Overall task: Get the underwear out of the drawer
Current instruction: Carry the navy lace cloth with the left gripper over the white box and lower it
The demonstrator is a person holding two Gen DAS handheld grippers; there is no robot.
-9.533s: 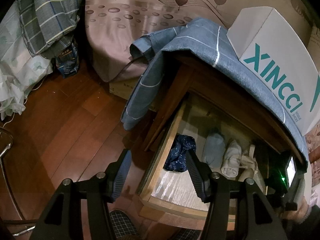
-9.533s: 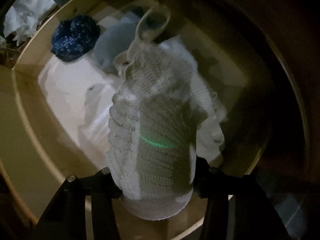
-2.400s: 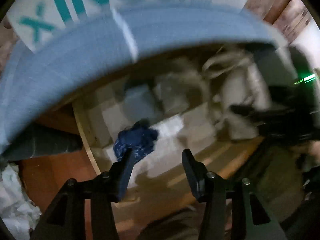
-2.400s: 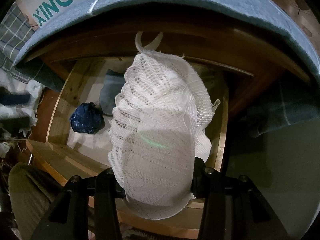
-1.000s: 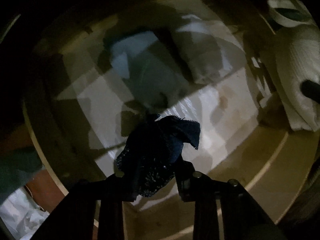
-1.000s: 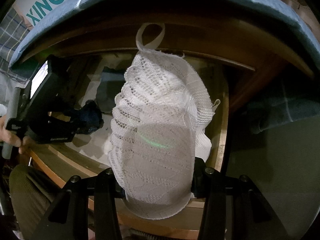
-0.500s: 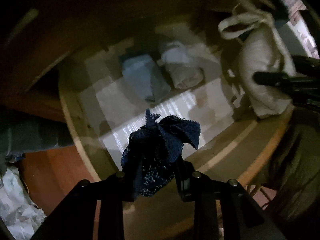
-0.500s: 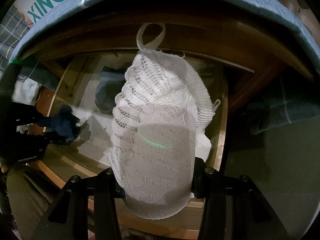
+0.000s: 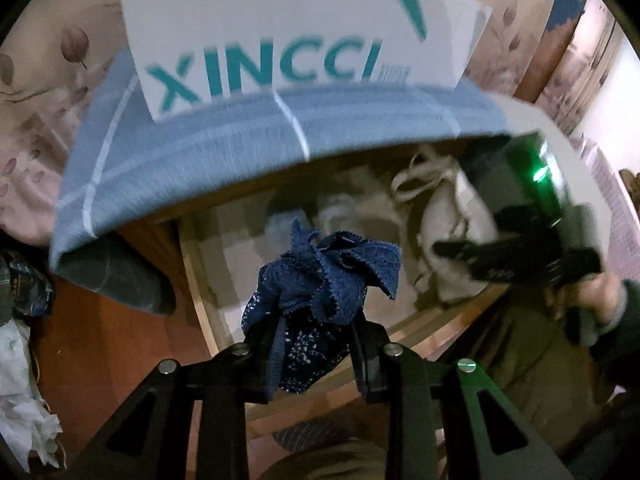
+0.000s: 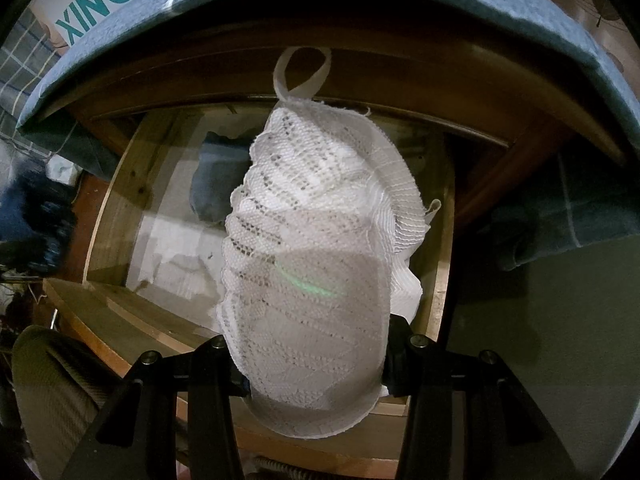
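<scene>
Above the open drawer (image 10: 120, 184), the left tongs (image 9: 312, 344) pinch one dark blue underwear (image 9: 320, 280) and the right tongs (image 10: 316, 352) clamp one white lace piece (image 10: 312, 260). Two folded pieces (image 10: 216, 184) lie inside the drawer.

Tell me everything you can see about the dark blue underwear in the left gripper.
The blue underwear is dark blue fabric with scalloped lace edging and a part speckled with white. It is bunched into a crumpled wad, its edges flaring away from the camera. The left hand-held gripper is shut on it, one finger on each side, and holds it above the open drawer, touching nothing else.
</scene>
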